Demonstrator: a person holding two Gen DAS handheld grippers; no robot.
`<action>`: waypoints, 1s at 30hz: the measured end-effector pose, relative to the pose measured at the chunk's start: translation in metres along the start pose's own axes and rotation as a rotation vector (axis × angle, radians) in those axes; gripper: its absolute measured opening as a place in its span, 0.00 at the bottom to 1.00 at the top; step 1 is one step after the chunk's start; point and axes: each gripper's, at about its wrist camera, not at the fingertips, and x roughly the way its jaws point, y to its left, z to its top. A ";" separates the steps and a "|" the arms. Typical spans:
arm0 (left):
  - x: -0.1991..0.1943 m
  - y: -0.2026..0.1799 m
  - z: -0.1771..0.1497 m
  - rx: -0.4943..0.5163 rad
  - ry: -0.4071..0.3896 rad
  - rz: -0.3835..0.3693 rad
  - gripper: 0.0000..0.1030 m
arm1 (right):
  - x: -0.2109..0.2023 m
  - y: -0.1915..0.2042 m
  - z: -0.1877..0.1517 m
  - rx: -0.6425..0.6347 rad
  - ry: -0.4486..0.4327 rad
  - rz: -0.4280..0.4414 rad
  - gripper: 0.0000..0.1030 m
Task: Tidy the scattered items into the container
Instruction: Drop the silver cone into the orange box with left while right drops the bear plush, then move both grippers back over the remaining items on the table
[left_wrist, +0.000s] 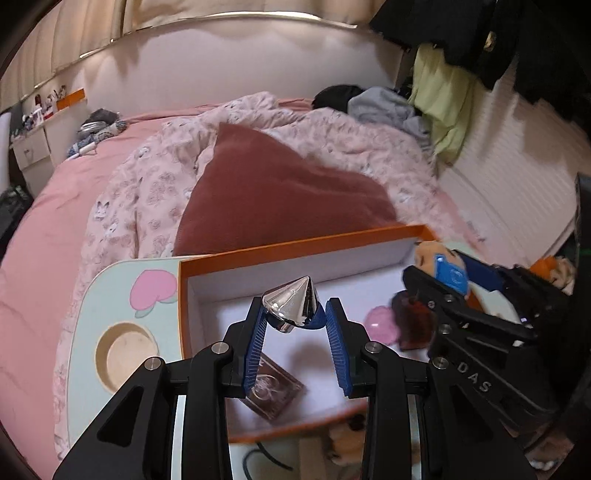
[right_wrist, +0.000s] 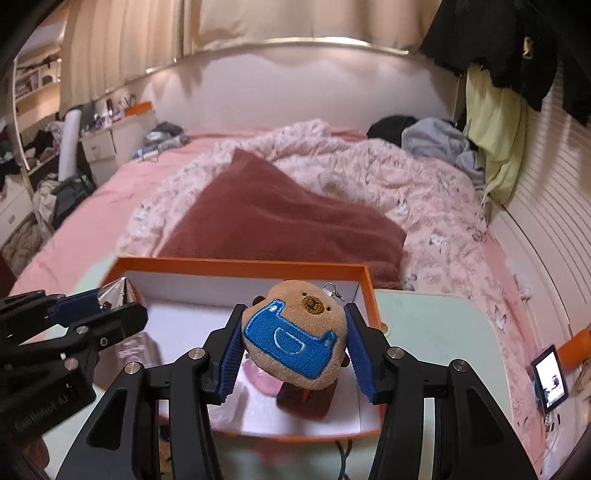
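Chrome cone (left_wrist: 293, 302) clenched in the left claw (left_wrist: 295, 317) and bear plush (right_wrist: 295, 334) in the right claw (right_wrist: 293, 345) hung above the orange box (right_wrist: 240, 264) beneath them, probably awaiting lowering and release.

left hand-held gripper (left_wrist: 295, 325) | black frame, ribbed blue pads, silver screws | right hand-held gripper (right_wrist: 293, 345) | same build

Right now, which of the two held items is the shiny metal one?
The silver cone clamped in the left gripper over the orange box. The right gripper holds a soft brown bear plush with a blue patch.
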 end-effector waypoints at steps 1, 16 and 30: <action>0.003 0.002 0.000 -0.013 0.001 -0.005 0.33 | 0.004 0.000 -0.001 -0.002 0.009 -0.004 0.49; -0.009 0.019 -0.011 -0.108 -0.072 -0.055 0.71 | 0.000 -0.009 -0.010 0.061 -0.011 -0.010 0.71; -0.094 0.007 -0.114 0.023 0.016 -0.124 0.79 | -0.099 -0.001 -0.096 0.095 0.035 0.113 0.89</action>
